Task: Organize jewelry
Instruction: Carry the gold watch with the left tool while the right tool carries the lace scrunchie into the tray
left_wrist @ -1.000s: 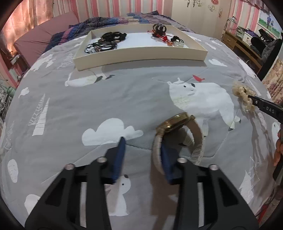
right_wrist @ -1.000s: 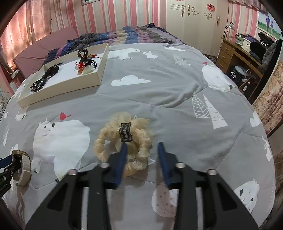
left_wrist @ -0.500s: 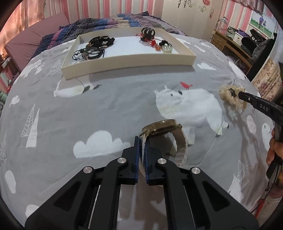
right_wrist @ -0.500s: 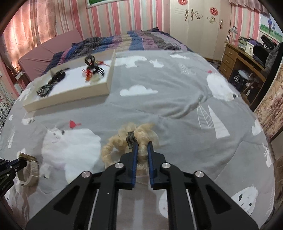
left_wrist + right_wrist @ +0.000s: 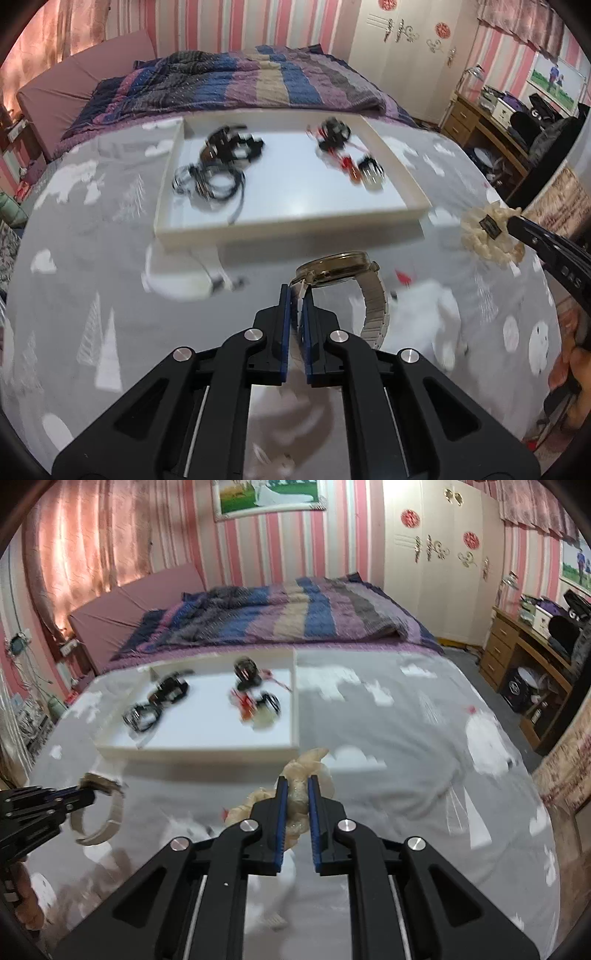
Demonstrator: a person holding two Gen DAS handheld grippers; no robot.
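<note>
My left gripper (image 5: 295,291) is shut on the band of a gold-faced watch (image 5: 338,267) and holds it above the bed, short of the white tray (image 5: 288,227). The watch also shows in the right wrist view (image 5: 99,808). My right gripper (image 5: 295,781) is shut on a cream beaded scrunchie (image 5: 306,764), lifted near the tray's (image 5: 195,751) front right corner. The scrunchie shows at the right of the left wrist view (image 5: 487,234). The tray holds black bands (image 5: 218,166) on its left side and black and red hair pieces (image 5: 343,147) on its right.
The grey polar-bear bedspread (image 5: 110,314) covers the bed under both grippers. A striped blanket (image 5: 280,616) lies behind the tray. A wooden desk (image 5: 528,657) stands off the bed's right side.
Both grippers closed on their items, the left on the watch and the right on the scrunchie, then lifted them off the bedspread and moved forward toward the tray.
</note>
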